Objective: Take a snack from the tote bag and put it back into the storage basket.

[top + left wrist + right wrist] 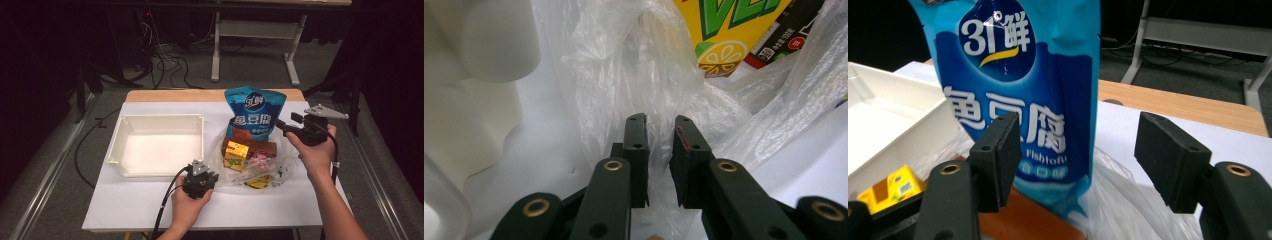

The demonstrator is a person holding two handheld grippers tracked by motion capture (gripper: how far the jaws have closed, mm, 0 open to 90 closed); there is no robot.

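- Left gripper [204,172] low at the near edge of the clear plastic bag [634,70], jaws nearly together and pinching a fold of the film (thin plastic caught between the pads in the left gripper view).
- Right gripper [281,125] raised at the right of the blue pouch [253,112], jaws spread wide, nothing gripped; pouch edge standing between them, no pad pressing on it.
- Blue pouch upright at the back of the bag, over a brown box [260,146].
- Yellow carton [236,155] inside the bag, in front of the brown box.
- White tray [116,142] left of the bag, on the white table cover [130,205].
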